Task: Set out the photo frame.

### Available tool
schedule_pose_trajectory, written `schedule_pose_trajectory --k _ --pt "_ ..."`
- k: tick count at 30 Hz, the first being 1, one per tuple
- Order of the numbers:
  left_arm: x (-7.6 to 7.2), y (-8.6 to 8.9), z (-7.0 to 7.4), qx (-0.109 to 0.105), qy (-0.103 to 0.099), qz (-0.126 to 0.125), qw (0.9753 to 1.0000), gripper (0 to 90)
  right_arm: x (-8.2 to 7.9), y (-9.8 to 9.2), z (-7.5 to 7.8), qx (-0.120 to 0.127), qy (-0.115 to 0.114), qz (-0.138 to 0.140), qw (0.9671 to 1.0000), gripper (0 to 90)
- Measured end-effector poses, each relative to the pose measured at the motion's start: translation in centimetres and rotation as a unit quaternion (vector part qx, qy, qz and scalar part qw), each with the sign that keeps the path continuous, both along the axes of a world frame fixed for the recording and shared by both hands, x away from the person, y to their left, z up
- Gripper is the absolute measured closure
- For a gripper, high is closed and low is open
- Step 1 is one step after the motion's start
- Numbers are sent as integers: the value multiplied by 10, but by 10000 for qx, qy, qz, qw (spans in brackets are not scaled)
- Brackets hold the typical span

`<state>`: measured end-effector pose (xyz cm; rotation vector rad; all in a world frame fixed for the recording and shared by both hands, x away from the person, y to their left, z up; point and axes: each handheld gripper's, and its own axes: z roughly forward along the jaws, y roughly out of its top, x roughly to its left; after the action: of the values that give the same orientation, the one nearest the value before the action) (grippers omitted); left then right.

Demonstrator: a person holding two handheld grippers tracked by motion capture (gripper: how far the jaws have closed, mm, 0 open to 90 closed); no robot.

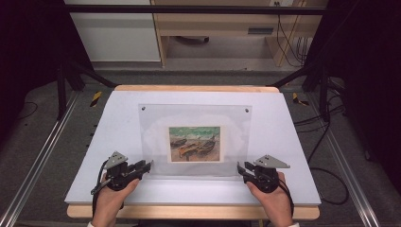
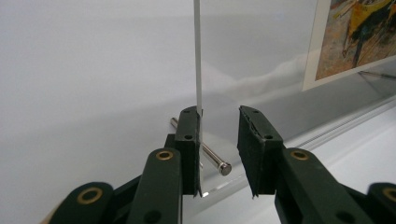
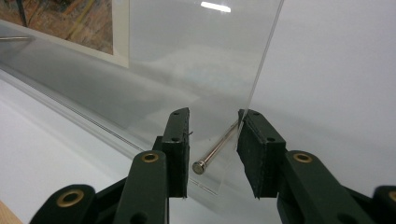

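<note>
- Jaws spread on both: our left gripper point(image 1: 143, 166) at 8 o'clock, right gripper point(image 1: 243, 169) at 4, each beside a near corner of the clear picture frame point(image 1: 198, 118).
- The frame sits mid-worktop point(image 1: 283, 142).
- We judge gripping comes next: straddle each edge by its metal pin point(image 2: 212, 158), then squeeze.

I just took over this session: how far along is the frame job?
Done: the boat picture sits inside the clear acrylic frame, which stands on the table. In hand: the left gripper and right gripper, both open, straddle its lower corners by the metal pins. Left: closing and moving it.
</note>
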<state>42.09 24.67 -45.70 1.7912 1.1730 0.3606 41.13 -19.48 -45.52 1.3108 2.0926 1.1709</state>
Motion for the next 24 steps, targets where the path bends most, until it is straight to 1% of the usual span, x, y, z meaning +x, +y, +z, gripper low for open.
schedule_pose_trajectory --k 6,13,16,20,24 --pt "-3 -1 -1 134 -10 -21 9999 683 -2 0 -1 20 54 21 10000 650" --pt "-5 -2 -1 208 2 -39 9998 676 -4 0 -2 -27 66 15 10000 651" --pt "-6 -2 -1 228 9 -47 9997 673 -5 0 -3 -66 56 57 9999 651" --pt "-6 -3 -1 262 12 -57 9996 672 -6 0 -3 -62 85 35 9999 651" --pt "-7 -3 -1 296 19 -74 9995 670 -6 1 -3 -83 65 45 9999 650"
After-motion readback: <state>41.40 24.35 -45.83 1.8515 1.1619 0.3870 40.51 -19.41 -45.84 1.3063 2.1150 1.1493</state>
